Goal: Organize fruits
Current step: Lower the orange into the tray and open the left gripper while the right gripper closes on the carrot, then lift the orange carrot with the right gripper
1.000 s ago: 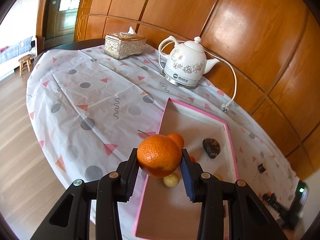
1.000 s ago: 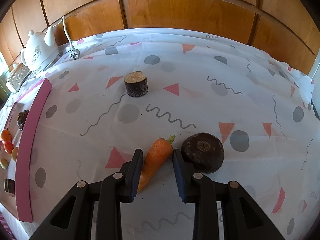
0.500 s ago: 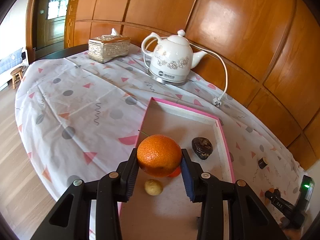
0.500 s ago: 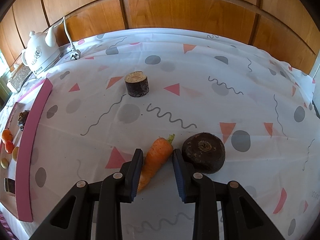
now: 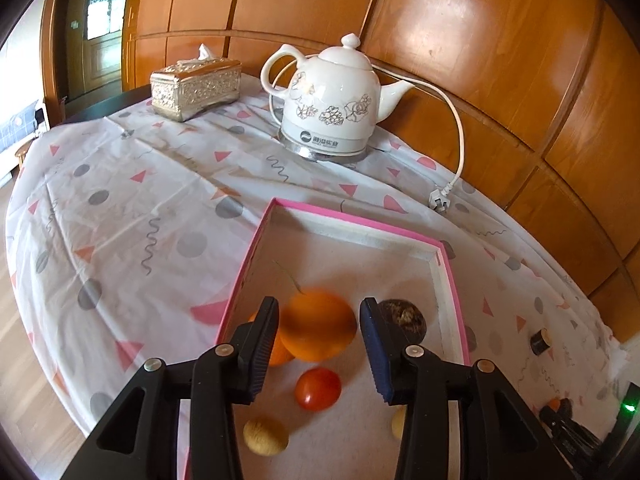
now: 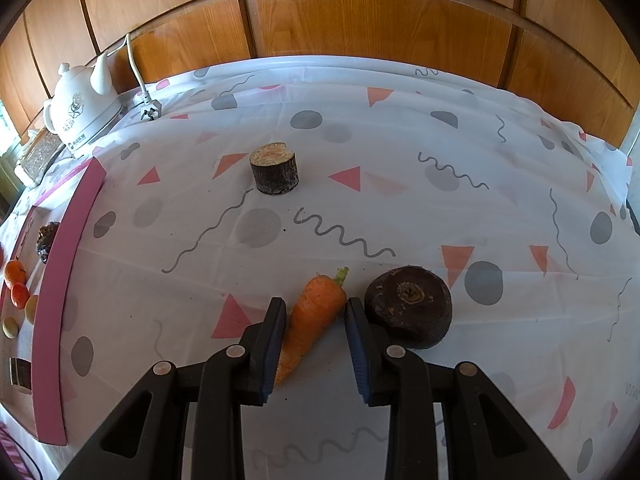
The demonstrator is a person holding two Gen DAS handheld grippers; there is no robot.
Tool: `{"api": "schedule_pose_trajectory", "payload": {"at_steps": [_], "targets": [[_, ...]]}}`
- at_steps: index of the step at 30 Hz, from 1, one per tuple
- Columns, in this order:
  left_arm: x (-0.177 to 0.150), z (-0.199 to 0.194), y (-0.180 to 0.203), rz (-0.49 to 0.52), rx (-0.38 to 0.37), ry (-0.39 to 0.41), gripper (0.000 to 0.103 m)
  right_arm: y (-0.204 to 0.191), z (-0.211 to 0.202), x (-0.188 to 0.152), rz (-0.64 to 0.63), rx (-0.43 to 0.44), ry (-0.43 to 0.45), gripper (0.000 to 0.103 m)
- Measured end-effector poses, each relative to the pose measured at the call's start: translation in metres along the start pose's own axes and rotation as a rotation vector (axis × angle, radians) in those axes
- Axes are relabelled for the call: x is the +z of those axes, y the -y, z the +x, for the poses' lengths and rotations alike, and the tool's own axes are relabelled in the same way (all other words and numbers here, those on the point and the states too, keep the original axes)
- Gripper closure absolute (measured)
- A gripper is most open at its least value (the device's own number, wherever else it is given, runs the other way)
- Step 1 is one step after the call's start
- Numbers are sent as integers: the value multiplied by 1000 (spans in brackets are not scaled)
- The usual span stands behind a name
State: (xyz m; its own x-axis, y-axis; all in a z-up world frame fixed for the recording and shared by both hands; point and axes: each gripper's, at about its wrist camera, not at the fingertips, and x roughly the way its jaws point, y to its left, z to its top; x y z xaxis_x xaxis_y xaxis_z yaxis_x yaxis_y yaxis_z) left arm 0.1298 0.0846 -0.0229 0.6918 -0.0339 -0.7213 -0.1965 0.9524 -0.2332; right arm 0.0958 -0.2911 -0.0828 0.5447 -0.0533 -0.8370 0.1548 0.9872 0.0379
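The bench (image 6: 360, 128) wears a white cloth with grey dots and pink triangles; its near edge is cut off by both views. The pink-rimmed tray (image 5: 452, 280) runs out of the left wrist view at the bottom, and in the right wrist view only its pink wall and a sliver of its floor show at the left border.

The left gripper (image 5: 318, 320) hangs over the tray, its fingers opening. The orange (image 5: 320, 324) sits blurred between them with a gap on each side, so neither pad presses on it. A smaller orange fruit (image 5: 278, 354) is mostly hidden behind the left finger. A dark, wrinkled fruit (image 5: 404, 316) is partly covered by the right finger. A red tomato (image 5: 318, 389) and a pale yellow round fruit (image 5: 265, 436) lie nearer the camera.

The right gripper (image 6: 314, 316) is low over the cloth, narrowly parted astride a carrot (image 6: 316, 316). The left pad appears to touch it; whether the pair truly clamp it I cannot tell. A dark round root (image 6: 408, 306) lies just beside the right finger.
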Motion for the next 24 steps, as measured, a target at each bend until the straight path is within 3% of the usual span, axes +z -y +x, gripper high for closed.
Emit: {"api": "schedule_pose_trajectory", "payload": {"at_steps": [4, 8, 10, 24], "targets": [[3, -2, 4, 10, -3, 18, 48, 0, 0, 0, 0, 1, 0, 72], [3, -12, 4, 6, -9, 35, 44, 0, 1, 0, 1, 1, 1, 72], [2, -18, 1, -11, -5, 41, 35, 0, 1, 0, 1, 2, 2, 72], [-14, -63, -40, -160, 41, 76, 24, 0, 1, -1, 4, -6, 10, 72]]}}
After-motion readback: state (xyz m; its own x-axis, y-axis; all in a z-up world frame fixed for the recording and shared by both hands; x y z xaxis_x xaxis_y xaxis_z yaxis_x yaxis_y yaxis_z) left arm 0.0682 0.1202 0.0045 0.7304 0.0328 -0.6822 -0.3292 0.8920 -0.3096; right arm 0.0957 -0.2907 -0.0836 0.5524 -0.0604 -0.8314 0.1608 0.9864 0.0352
